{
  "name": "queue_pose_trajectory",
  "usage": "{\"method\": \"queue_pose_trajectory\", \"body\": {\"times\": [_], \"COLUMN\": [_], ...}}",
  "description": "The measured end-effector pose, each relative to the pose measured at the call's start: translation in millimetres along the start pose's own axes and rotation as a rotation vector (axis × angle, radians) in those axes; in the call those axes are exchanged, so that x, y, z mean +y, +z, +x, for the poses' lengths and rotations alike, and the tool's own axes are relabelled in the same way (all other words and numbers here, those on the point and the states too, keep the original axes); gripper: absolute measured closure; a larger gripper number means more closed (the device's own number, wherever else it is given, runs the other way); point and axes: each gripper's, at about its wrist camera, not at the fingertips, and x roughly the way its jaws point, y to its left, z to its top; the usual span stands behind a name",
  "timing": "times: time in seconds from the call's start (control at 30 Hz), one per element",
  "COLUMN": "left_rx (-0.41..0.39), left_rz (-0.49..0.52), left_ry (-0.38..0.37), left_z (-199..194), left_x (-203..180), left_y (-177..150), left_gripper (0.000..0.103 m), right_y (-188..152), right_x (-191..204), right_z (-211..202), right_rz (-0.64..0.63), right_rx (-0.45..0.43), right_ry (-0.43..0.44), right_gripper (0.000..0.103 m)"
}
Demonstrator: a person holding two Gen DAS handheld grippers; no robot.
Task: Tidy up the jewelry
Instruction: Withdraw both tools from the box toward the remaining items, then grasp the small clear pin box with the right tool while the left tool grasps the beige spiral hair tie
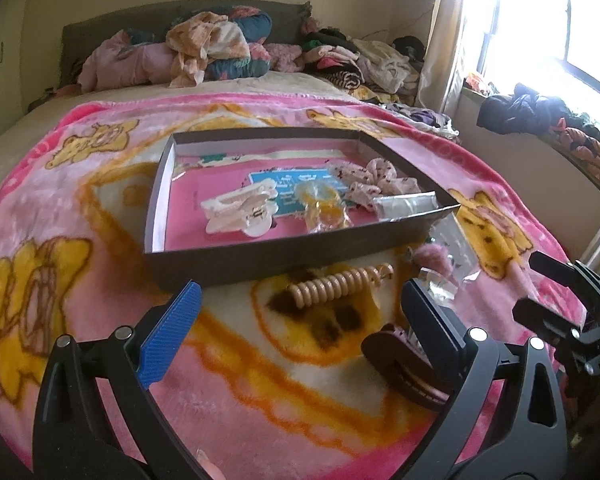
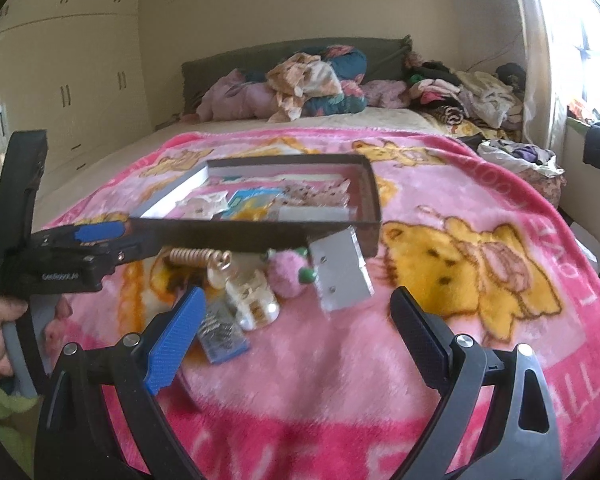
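Left gripper [image 1: 300,312] spread wide, empty, low over blanket [image 1: 80,216]; coil hair tie [image 1: 332,284] between its fingers, just ahead. Right gripper [image 2: 300,320] likewise agape, empty; clear hair clip [image 2: 252,300] and pink pompom [image 2: 286,276] just ahead. Box [image 1: 260,260] beyond, holding white clip [image 1: 240,208] and scrunchie [image 1: 376,180].

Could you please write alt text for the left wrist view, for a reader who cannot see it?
An open left gripper hovers over a pink cartoon-bear blanket, aimed at a beige spiral hair tie lying before a shallow dark box. The box holds a cream claw clip and a floral scrunchie; a brown claw clip sits near the gripper's right finger.
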Motion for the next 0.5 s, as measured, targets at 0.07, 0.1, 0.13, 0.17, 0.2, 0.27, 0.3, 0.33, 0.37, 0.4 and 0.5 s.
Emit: {"method": "queue_pose_trajectory", "body": {"times": [0.07,0.1,0.13,0.17,0.2,0.27,0.3,0.33,0.37,0.4,0.5], "left_rx": [0.012,0.018,0.024,0.030,0.035,0.041,0.047,0.049,0.052,0.058,0.069], "left_rz": [-0.006,-0.011,-0.015,-0.018,-0.022,-0.026,-0.029,-0.032,-0.033,-0.032,-0.035], "left_ry": [0.004,0.003,0.005,0.008,0.006,0.006,0.006,0.004,0.002,-0.001,-0.026], "left_z": [2,3,4,5,6,8,9,10,11,12,17], "left_x": [3,5,7,8,10,13,15,16,16,17,16], "left_y": [-2,-3,-4,-4,-5,-7,-7,-8,-8,-9,-8], "left_gripper": [0.012,0.012,0.012,0.012,0.012,0.012,0.012,0.012,0.012,0.012,0.012], "right_y": [-2,-4,-5,-6,-7,-8,-8,-9,-9,-9,-10], "right_x": [2,4,6,7,8,10,10,11,12,12,12], "right_z": [2,4,6,7,9,11,12,13,14,16,22], "right_rz": [-0.005,-0.010,-0.015,-0.019,-0.021,-0.023,-0.023,-0.021,-0.023,-0.025,-0.030], "right_rx": [0.014,0.023,0.032,0.041,0.047,0.057,0.059,0.063,0.070,0.077,0.097], "right_ry": [0.016,0.024,0.031,0.036,0.041,0.051,0.055,0.060,0.065,0.068,0.074], "right_gripper": [0.012,0.012,0.012,0.012,0.012,0.013,0.013,0.014,0.015,0.017,0.021]}}
